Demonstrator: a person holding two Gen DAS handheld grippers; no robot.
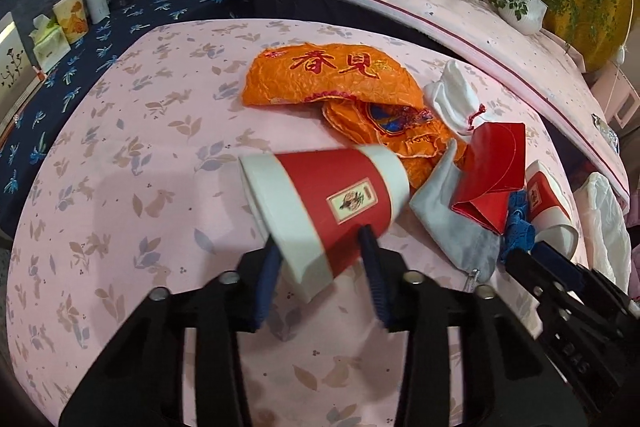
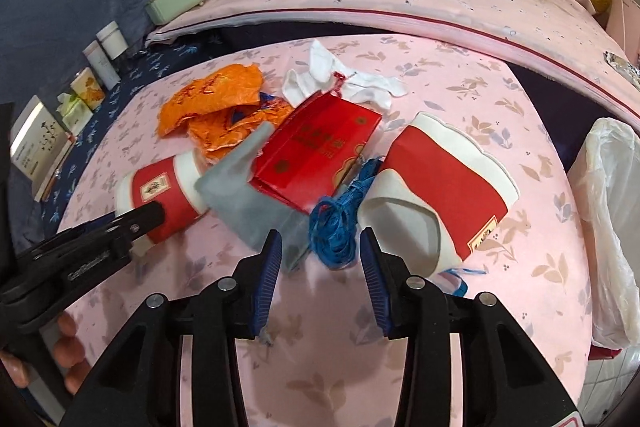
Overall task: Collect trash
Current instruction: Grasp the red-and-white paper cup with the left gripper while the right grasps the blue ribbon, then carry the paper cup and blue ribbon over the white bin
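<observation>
**Left jaws on one cup, right jaws wide over the cord**

My left gripper has its jaws around a flattened red-and-white paper cup, pads against its sides near the open end; the cup lies on its side on the pink tablecloth. Landmark: the red envelope mid-pile.

Left of the envelope: grey pouch, then the held cup. Behind-left: crumpled orange wrapper. Behind: white cloth. Right of it: second flattened cup.

My right gripper has jaws wide, nothing between the pads, its tips on either side of a blue cord tangle just in front of the envelope.

Only the right view shows the cord clearly, and the white plastic bag far right of the envelope. Only the left view shows the wrapper's red characters.
</observation>
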